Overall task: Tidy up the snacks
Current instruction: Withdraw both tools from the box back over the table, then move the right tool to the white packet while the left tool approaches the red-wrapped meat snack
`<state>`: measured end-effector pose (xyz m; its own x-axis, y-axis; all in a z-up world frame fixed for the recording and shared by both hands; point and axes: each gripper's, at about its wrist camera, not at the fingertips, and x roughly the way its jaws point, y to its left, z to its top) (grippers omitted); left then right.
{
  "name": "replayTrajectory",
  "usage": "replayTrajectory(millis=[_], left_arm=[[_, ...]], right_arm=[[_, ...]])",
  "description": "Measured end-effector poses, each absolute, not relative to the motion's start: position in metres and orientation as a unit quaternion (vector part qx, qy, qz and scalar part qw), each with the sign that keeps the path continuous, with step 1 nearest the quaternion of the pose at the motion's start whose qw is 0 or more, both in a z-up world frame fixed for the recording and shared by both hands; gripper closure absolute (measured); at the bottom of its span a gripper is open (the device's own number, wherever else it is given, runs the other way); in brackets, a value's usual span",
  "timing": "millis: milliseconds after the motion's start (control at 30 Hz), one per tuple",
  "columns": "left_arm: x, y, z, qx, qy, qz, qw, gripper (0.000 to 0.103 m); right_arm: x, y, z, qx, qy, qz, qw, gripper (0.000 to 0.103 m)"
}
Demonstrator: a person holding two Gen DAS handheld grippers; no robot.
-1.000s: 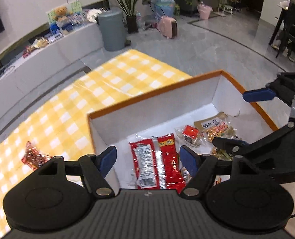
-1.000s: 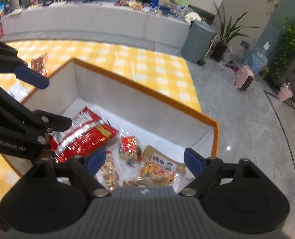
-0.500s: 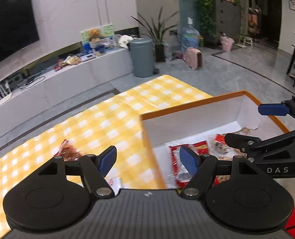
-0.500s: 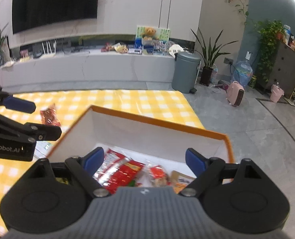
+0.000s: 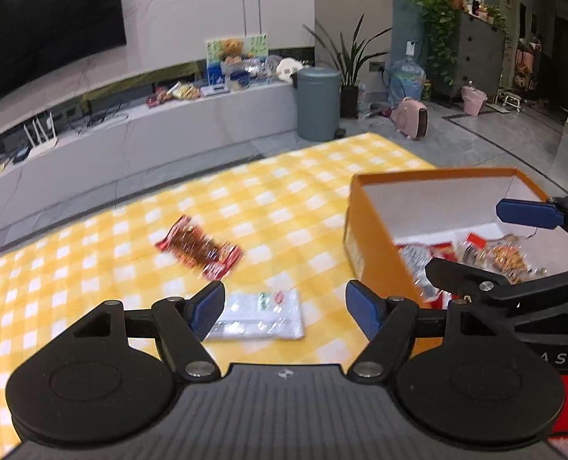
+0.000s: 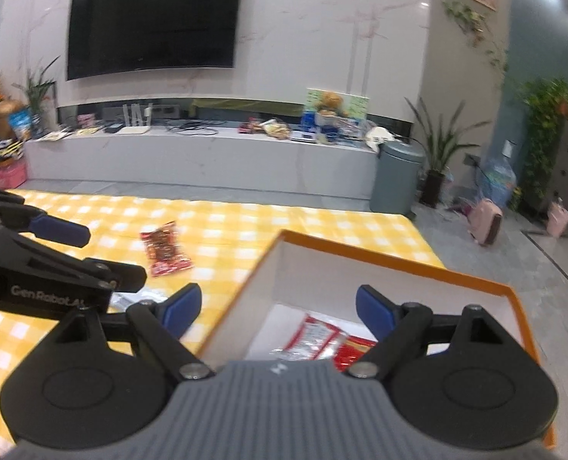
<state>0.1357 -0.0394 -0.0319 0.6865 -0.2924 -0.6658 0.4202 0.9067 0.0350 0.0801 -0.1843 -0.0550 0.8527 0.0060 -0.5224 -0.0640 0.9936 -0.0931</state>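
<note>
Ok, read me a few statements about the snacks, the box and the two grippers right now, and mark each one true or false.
1. The left gripper holds nothing between its fingers. True.
2. The red snack packet lies inside the orange box. False: it lies on the yellow checked tablecloth, apart from the box.
3. The box already holds several snack packets. True.
4. The clear white packet rests on top of the red one. False: it lies flat on the cloth, nearer the left gripper, apart from it.
5. The right gripper is shut on a snack. False: its fingers stand wide apart and empty above the box edge.
</note>
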Motion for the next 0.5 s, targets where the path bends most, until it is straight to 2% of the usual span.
replayTrajectory(millis=[200,367,500], left_arm=[[0.148,-0.012,-0.042,0.083,0.378,-0.184,0.903,0.019],[0.165,0.002,-0.046,0.076,0.401,-0.196,0.891,0.019],[0.178,0.01,-0.046,0.071,0.419,-0.214,0.88,0.019]], right_arm=[[0.097,-0.165,-0.065,-0.083,0.298,0.051,0.95,0.018],[0.127,-0.16,-0.066,-0.108,0.343,0.085,0.929,0.024],[0.151,-0.163,-0.063,-0.122,0.369,0.108,0.915,0.025]])
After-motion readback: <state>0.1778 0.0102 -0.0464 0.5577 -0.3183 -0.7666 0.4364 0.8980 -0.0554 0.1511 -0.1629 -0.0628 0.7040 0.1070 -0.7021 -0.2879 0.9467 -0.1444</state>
